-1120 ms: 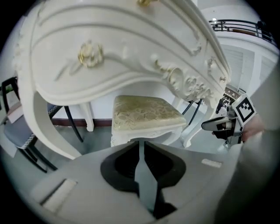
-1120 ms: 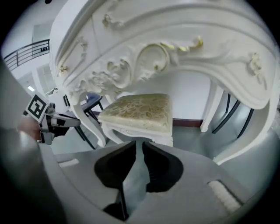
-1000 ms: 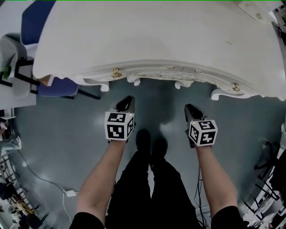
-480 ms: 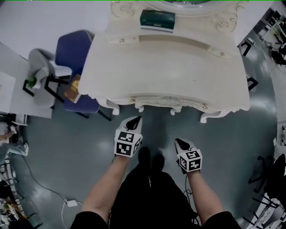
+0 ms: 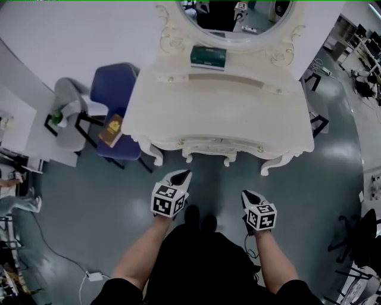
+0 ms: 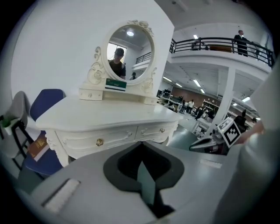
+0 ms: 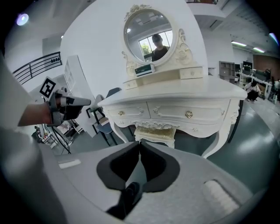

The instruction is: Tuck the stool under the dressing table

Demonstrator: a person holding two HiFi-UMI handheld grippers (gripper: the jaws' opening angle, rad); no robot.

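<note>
Far left: grey chair point(image 5: 66, 113) is standing by the wall, with a blue chair point(image 5: 114, 89) just beside it on the right. A brown book point(image 5: 111, 131) is lying on the blue chair's seat, near the table's left corner. A white plug point(image 5: 92, 275) with its cable is lying on the grey floor point(image 5: 89, 202), well apart from the chairs.

Left gripper point(image 5: 183, 174): the person's left hand is holding it in front of the table, pointing toward the left drawer and not touching it. In the left gripper view the jaws are pressing together with nothing between them.

Centre: white table point(image 5: 238, 119) is standing against the wall, with an oval mirror point(image 5: 235, 18) rising at its back. A green box point(image 5: 208, 56) is lying on the small shelf under the mirror. Black shoes point(image 5: 199, 217) are standing on the floor between the two grippers.

Stool point(image 7: 154, 130): it is sitting under the table, between the front legs and below the drawers. The right gripper view is showing only its cream padded top and carved front edge. In the head view the tabletop is covering it.

Right gripper point(image 5: 246, 194): the right hand is holding it in front of the table's right half, apart from it. Its jaws are also pressing together, holding nothing.
</note>
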